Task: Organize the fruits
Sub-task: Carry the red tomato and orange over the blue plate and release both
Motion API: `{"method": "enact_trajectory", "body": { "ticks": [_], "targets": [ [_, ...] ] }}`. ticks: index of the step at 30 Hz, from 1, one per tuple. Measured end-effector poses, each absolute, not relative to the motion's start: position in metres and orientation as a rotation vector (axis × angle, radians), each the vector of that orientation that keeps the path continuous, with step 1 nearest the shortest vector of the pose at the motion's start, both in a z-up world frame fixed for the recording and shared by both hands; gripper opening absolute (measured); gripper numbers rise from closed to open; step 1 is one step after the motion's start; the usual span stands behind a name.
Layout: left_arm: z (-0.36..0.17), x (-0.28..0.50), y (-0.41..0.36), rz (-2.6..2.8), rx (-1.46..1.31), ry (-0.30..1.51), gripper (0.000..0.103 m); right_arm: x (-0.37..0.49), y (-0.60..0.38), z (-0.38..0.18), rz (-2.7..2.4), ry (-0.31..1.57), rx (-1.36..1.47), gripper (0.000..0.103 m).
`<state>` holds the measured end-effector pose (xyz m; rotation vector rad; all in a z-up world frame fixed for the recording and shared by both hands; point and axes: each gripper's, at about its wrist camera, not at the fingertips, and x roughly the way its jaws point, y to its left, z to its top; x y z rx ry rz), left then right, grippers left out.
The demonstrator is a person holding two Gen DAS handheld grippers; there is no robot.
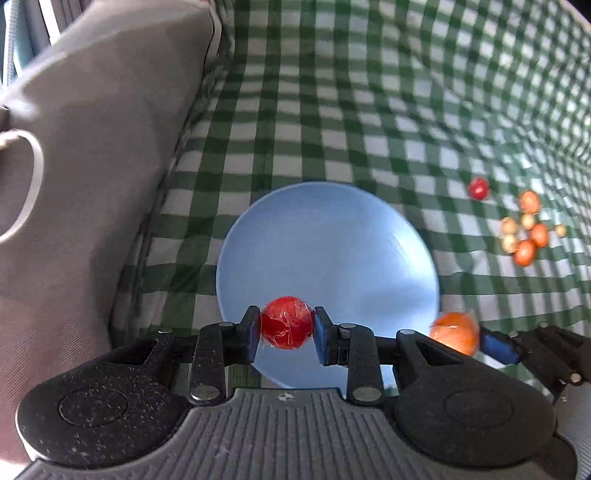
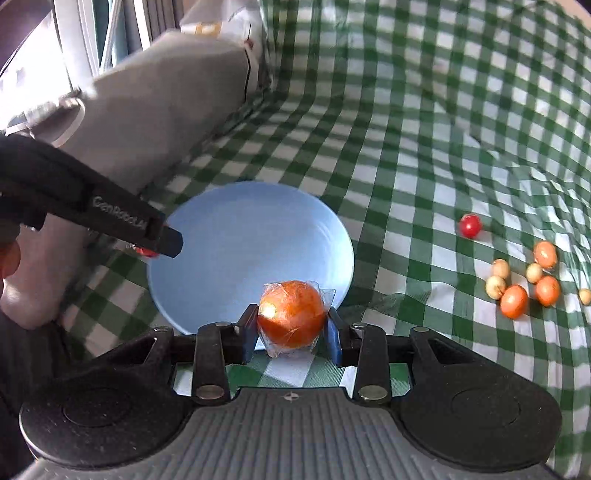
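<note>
While each gripper (image 1: 287, 328) (image 2: 291, 325) clamps fruit — plate (image 1: 332, 240) below.

A home setting, by the look of it: a worktop spread with a green-and-white checked cloth (image 2: 424, 147), a grey cushion (image 1: 92, 166) alongside, a blue plate (image 2: 240, 240), small loose fruits (image 2: 524, 280), and daylight from a window frame (image 2: 96, 33) behind.

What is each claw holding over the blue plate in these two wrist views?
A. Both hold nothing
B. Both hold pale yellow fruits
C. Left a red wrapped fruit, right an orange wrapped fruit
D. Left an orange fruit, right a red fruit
C: the left claw is shut on the red wrapped fruit, and the right claw is shut on the orange wrapped fruit, both at the blue plate.
</note>
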<state>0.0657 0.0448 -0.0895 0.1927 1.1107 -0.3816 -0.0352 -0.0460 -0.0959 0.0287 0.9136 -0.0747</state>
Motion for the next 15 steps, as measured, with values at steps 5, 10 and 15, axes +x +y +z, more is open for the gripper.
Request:
{"method": "enact_trajectory", "body": {
  "ticks": [5, 10, 15],
  "targets": [
    [-0.106, 0.083, 0.037, -0.371, 0.228, 1.122, 0.033, -0.012, -0.050, -0.112, -0.080, 0.943, 0.019, 0.039],
    [-0.083, 0.079, 0.034, -0.414, 0.267, 0.987, 0.094, 0.009, -0.055, -0.113, -0.045, 0.960, 0.036, 0.059],
    [-0.045, 0.056, 0.056, -0.387, 0.210, 0.934, 0.103, -0.003, -0.061, -0.078, -0.073, 0.915, 0.060, 0.090]
  ]
}}
